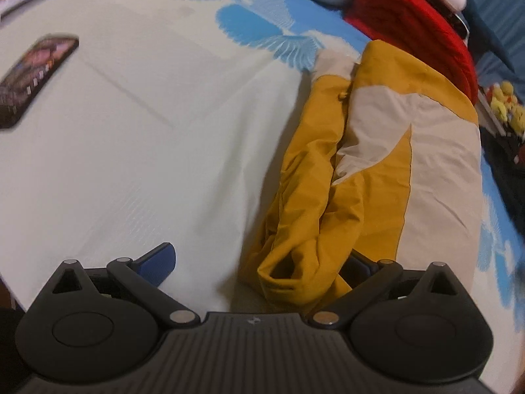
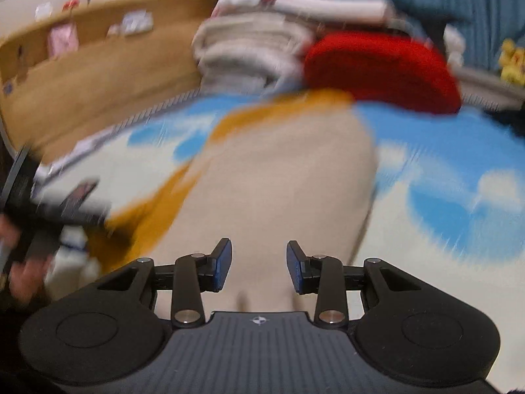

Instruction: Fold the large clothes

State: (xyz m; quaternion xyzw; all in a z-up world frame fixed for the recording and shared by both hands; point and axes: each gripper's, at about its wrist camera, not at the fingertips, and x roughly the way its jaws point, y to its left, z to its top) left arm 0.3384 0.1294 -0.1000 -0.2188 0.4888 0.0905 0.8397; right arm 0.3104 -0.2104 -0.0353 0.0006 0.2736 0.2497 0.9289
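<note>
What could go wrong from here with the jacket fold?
1. The left gripper is open, with a bunched yellow cuff of the jacket draped over its right finger. Pulling away could snag it and undo the fold.
2. The right gripper is open over the beige panel in a blurred view, so a grab may miss the edge.
3. The phone lies on the sheet and could get swept.
</note>
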